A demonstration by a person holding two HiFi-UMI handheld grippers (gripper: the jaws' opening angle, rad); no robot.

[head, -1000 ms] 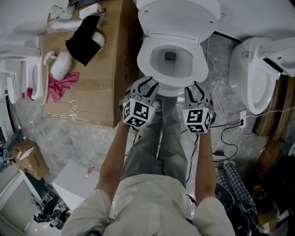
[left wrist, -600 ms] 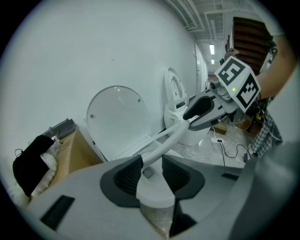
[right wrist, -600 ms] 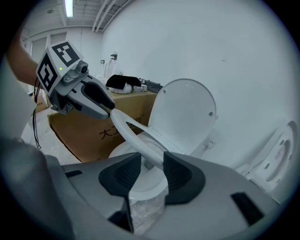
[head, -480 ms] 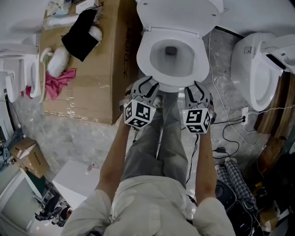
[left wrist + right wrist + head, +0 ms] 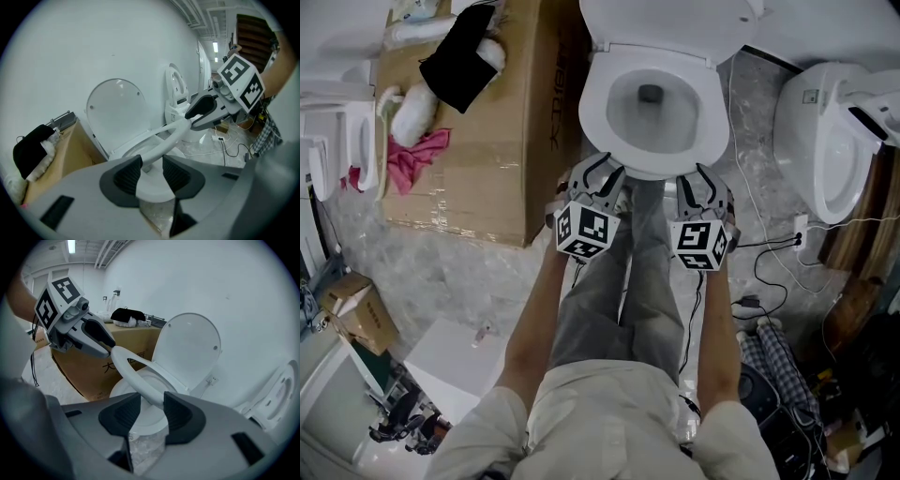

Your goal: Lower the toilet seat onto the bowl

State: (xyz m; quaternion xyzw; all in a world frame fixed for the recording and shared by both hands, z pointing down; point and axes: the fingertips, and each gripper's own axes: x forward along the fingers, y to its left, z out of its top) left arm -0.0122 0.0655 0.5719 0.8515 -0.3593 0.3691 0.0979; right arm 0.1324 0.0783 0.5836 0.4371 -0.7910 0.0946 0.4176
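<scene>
1. Two marker cubes [image 5: 584,232] cover the pads in the head view, so the grip can be read only from the gripper views.
2. The head view also cuts the lid [image 5: 190,348] off at the top edge of the frame. It looks straight down on the toilet seat [image 5: 133,374], so the seat's height over the bowl [image 5: 146,423] cannot be judged there.
3. The person's legs [image 5: 628,281], at centre frame, hide the foot of the bowl and the floor in front of it.
4. Both gripper views show the seat raised at a slant. It is hinged at the back below the upright lid, and its front end is lifted clear of the bowl rim.
5. The left tool [image 5: 151,169] has its jaws opening. The seat's front rim runs up between the pads, which sit just beside it, and no firm pinch shows.
6. The right tool [image 5: 152,411] stands wide, with the other side of the seat's front rim filling the space between its pads, which are clamped on it.
7. Each tool appears in the other's view at the seat's front end, in the upper right of the left gripper view and the upper left of the right gripper view.
8. A cardboard box [image 5: 487,141] stands just beside the bowl at the upper left of the head view.
</scene>
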